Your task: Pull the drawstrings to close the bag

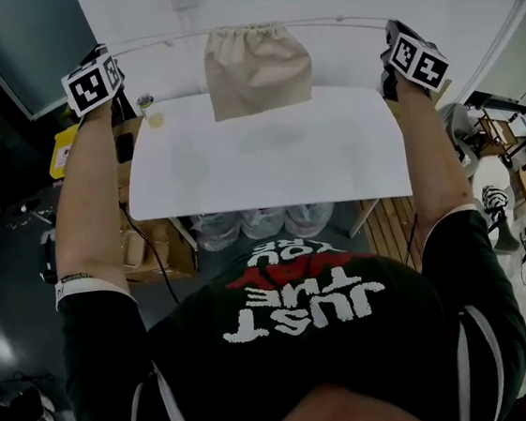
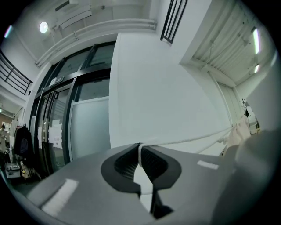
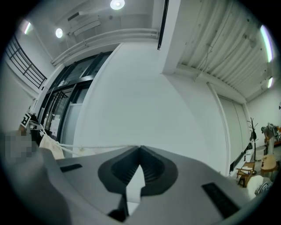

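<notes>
Beige bag [image 1: 258, 68] sits top ctr of the head view, at the far edge of the white tabletop [image 1: 267, 162]. It's upright, w/ the mouth gathered into tight pleats along its top.

White drawstrings run out of the gathered top both ways, nearly straight and level. One cord [image 1: 154, 44] goes to upper left of frame, the other [image 1: 345, 23] to upper right.

Left gripper [image 2: 140, 151]: jaws pressed together, pinching the cord at their tips. In its own view the cord leads off to the bag at the right edge.

Right gripper [image 3: 139, 153]: jaws also closed, w/ the cord clamped at the tips. There the cord runs left to the bag at mid-left of frame.

Both grippers are held well apart in the head view, one each side of the bag, arms stretched fwd.

Small jar [image 1: 148, 108] stands just off the tabletop's upper-left corner, left of the bag. White wall [image 2: 175, 88] fills the bkgd behind the jaws.
</notes>
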`<action>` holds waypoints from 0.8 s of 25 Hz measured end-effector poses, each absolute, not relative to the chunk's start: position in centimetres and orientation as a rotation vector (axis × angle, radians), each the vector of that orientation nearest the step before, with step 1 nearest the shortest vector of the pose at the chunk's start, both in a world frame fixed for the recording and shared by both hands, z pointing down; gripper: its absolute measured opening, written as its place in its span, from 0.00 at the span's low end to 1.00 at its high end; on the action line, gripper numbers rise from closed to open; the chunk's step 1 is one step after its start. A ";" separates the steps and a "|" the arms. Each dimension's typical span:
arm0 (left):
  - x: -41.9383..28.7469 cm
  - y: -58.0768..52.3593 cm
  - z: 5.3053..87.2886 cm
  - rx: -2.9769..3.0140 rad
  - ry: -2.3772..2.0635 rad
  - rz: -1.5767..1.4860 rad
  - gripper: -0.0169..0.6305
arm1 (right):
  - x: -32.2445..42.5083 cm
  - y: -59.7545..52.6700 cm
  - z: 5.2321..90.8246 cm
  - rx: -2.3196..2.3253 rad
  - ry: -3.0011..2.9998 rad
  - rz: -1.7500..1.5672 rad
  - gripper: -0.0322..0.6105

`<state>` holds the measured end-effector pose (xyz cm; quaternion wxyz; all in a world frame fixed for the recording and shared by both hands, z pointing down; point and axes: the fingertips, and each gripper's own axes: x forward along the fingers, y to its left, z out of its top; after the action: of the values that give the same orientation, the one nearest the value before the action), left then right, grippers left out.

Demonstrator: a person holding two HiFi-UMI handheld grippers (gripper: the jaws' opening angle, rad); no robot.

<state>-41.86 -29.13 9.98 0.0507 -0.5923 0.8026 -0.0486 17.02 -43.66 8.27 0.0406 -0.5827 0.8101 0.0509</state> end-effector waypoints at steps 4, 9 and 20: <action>-41.8 -29.1 9.9 -1.797 2.444 -0.141 0.04 | 16.8 -43.7 8.8 -1.774 2.493 0.158 0.06; -41.6 -29.1 9.9 -1.798 2.444 -0.137 0.04 | 16.7 -43.6 8.8 -1.772 2.499 0.165 0.06; -41.5 -29.0 9.8 -1.794 2.449 -0.135 0.04 | 16.3 -43.4 8.8 -1.763 2.525 0.186 0.06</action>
<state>-41.54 -28.96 9.80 0.0513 -0.5896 0.8048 -0.0444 16.32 -43.45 8.81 0.0283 -0.5714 0.8180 0.0602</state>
